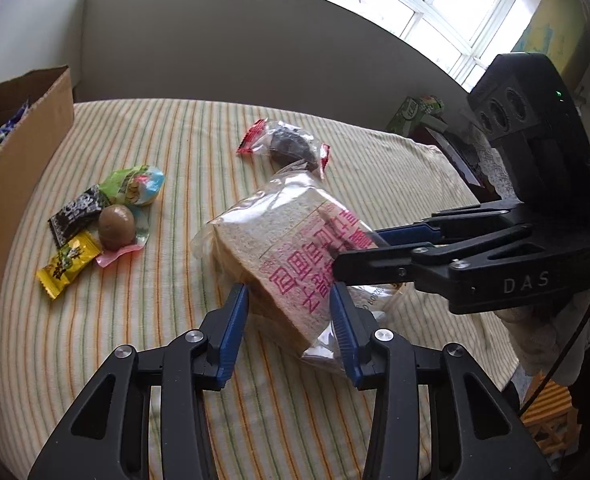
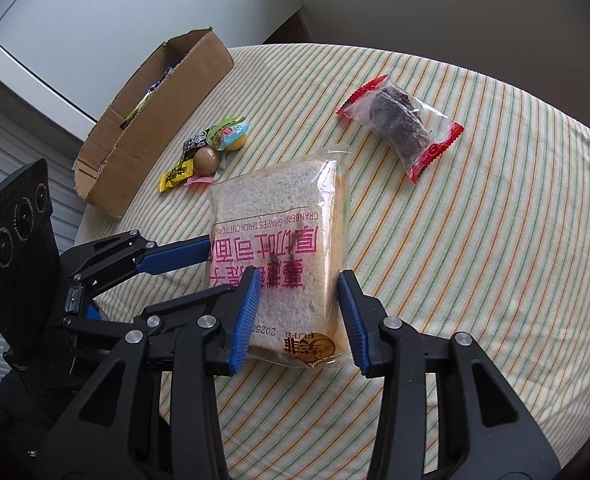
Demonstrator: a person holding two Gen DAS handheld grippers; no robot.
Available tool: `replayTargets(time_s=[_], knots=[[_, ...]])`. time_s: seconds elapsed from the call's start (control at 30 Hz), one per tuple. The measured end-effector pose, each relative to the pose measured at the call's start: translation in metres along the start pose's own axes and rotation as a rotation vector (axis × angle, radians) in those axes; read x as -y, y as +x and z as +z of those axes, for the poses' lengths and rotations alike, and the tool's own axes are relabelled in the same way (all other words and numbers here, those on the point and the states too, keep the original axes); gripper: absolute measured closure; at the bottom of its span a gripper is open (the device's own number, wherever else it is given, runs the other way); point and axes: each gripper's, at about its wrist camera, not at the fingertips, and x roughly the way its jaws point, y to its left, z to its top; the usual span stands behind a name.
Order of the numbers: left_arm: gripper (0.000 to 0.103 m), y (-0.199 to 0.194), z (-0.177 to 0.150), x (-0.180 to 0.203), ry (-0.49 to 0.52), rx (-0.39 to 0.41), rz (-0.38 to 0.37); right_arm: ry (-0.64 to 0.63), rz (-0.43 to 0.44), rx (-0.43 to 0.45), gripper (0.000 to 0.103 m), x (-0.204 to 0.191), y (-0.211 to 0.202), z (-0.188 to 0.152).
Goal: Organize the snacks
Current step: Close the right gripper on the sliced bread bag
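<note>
Both claws, left (image 1: 289,326) and right (image 2: 299,320), straddle the bread bag (image 2: 283,256) between them, jaws unclenched; uneven squeezing may crush slices.

Both tools, left (image 1: 289,322) and right (image 1: 353,252), straddle the bagged bread (image 1: 279,248), jaws apart.

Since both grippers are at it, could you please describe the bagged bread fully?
The bread bag is clear plastic with pink lettering, holding thick speckled toast slices. It looks tilted, one end off the striped cloth. The right gripper straddles one end, the left gripper another edge; jaws are spread, contact unclear.
</note>
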Motion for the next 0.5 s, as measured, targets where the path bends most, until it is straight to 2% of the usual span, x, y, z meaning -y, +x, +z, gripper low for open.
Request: replayTargets(time_s=[0.17,0.23,0.33,0.5], knots=[[0.060,-0.002,-0.002,0.000,-0.001,-0.016,-0.048,0.036,0.012,0.021,0.061,0.001,-0.002,-0.002],[0.060,-0.003,-0.003,0.009,0.031,0.000,-0.015,0.048,0.008,0.032,0.061,0.001,-0.003,-0.003],[0.061,-0.007,-0.003,0.012,0.038,0.013,-0.013,0.065,0.019,0.044,0.061,0.000,-0.007,-0.004],[0.063,-0.024,0.001,0.010,0.060,0.062,0.016,0.023,-0.001,0.083,0.061,-0.020,-0.018,0.004]])
